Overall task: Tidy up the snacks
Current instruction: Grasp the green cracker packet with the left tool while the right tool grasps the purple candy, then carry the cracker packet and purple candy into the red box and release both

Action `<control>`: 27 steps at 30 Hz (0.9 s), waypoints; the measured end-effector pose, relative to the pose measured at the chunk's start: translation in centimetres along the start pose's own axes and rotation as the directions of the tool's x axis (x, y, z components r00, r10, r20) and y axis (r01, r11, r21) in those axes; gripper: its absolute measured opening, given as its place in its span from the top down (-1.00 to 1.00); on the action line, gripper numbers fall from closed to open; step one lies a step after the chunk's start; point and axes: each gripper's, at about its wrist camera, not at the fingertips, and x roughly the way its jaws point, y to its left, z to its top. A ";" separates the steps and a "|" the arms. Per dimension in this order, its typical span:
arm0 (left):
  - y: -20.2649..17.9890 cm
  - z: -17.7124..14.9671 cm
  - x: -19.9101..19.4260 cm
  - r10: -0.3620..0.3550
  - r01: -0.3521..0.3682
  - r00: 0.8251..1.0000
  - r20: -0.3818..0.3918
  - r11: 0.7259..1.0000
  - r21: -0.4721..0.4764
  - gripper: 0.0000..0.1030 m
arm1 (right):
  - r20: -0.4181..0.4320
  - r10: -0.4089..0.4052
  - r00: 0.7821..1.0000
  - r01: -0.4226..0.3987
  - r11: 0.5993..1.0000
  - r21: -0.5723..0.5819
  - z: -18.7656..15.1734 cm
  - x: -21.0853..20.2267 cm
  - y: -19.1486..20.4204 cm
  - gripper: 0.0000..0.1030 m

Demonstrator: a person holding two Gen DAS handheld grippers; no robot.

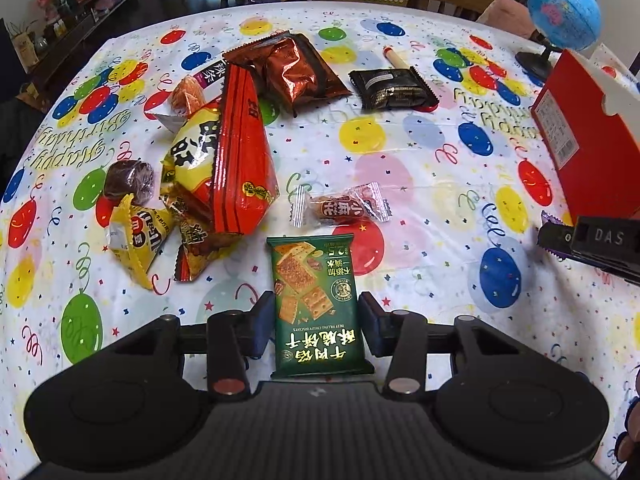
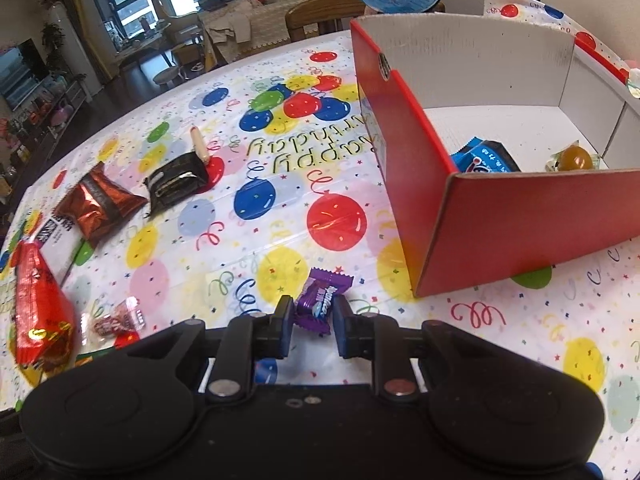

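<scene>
A green biscuit packet (image 1: 316, 300) lies flat on the balloon-print tablecloth, and my left gripper (image 1: 316, 320) is shut on it, one pad against each long edge. My right gripper (image 2: 313, 320) is shut on a small purple wrapped candy (image 2: 320, 300) just above the cloth. It sits close to the near left corner of the red cardboard box (image 2: 520, 216). The box is open at the top and holds a blue packet (image 2: 486, 160) and a round amber sweet (image 2: 574, 159). In the left wrist view the box (image 1: 592, 152) stands at the far right.
A heap of snacks lies left: a red bag (image 1: 240, 152), a yellow bag (image 1: 136, 240) and a brown cake (image 1: 128, 180). Further back are a brown foil packet (image 1: 296, 72), a black packet (image 1: 392, 88) and a sausage stick (image 1: 394, 56). A clear-wrapped twist (image 1: 340, 208) lies ahead. A globe (image 1: 564, 12) stands behind the box.
</scene>
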 end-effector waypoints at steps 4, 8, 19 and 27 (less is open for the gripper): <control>0.4 -0.2 -1.1 -0.025 0.025 1.000 0.001 1.000 -0.008 0.14 | 0.011 0.024 1.000 -0.024 1.000 -0.007 -0.3 -1.6 0.0 0.64; 0.7 -0.2 -2.8 -0.044 0.044 0.999 0.023 0.999 -0.002 0.14 | 0.035 0.045 0.998 -0.045 0.999 -0.015 -0.5 -3.6 0.1 0.64; 0.0 -0.1 -8.4 -0.105 0.099 0.989 0.108 0.993 0.063 0.14 | 0.120 0.086 0.989 -0.079 0.995 -0.065 -1.1 -10.2 0.2 0.64; -1.9 1.0 -12.1 -0.174 0.154 0.969 0.175 0.980 0.124 0.14 | 0.205 0.077 0.976 -0.059 0.994 -0.094 -0.2 -14.5 -0.3 0.64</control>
